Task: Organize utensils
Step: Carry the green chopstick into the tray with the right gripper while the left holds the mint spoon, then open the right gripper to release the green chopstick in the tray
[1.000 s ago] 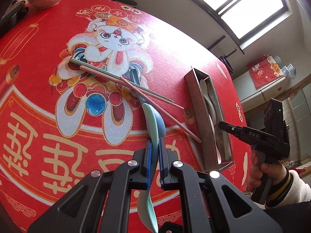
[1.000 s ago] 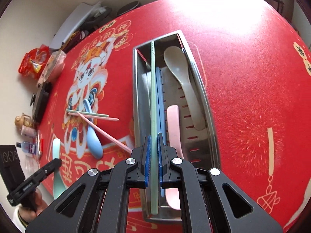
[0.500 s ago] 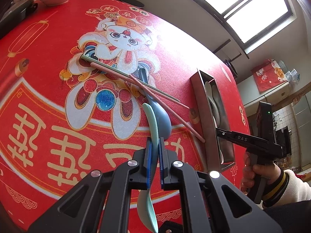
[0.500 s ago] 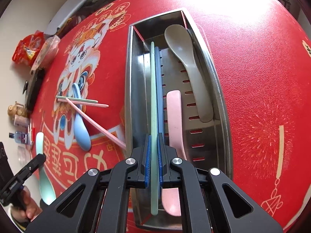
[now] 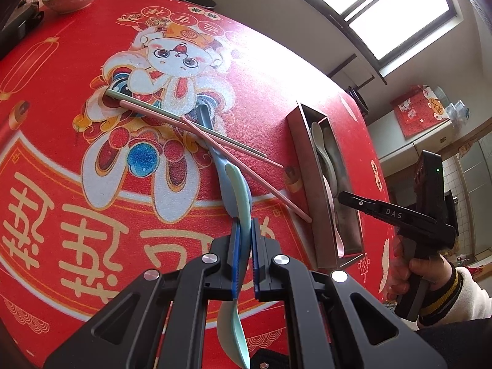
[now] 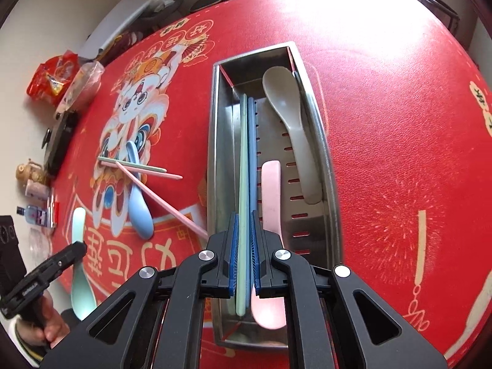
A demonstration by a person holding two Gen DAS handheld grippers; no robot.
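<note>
Jaws of the right gripper (image 6: 244,252) have eased slightly off the green chopstick (image 6: 243,184), left gripper (image 5: 244,255) still clamping the mint spoon (image 5: 238,203)

"DAS" in white on the black right gripper (image 5: 341,196) arm

Daylight pours in through the window (image 5: 399,9), blown out to plain white in the left wrist view. Below it a broad patch of glare washes the red tabletop (image 5: 276,61) pale; the right wrist view shows the same bleaching along the tabletop's far edge. Fisheye distortion bows the tabletop and darkens the corners. The steel tray (image 6: 215,160) is slightly smeared along its right wall.
</note>
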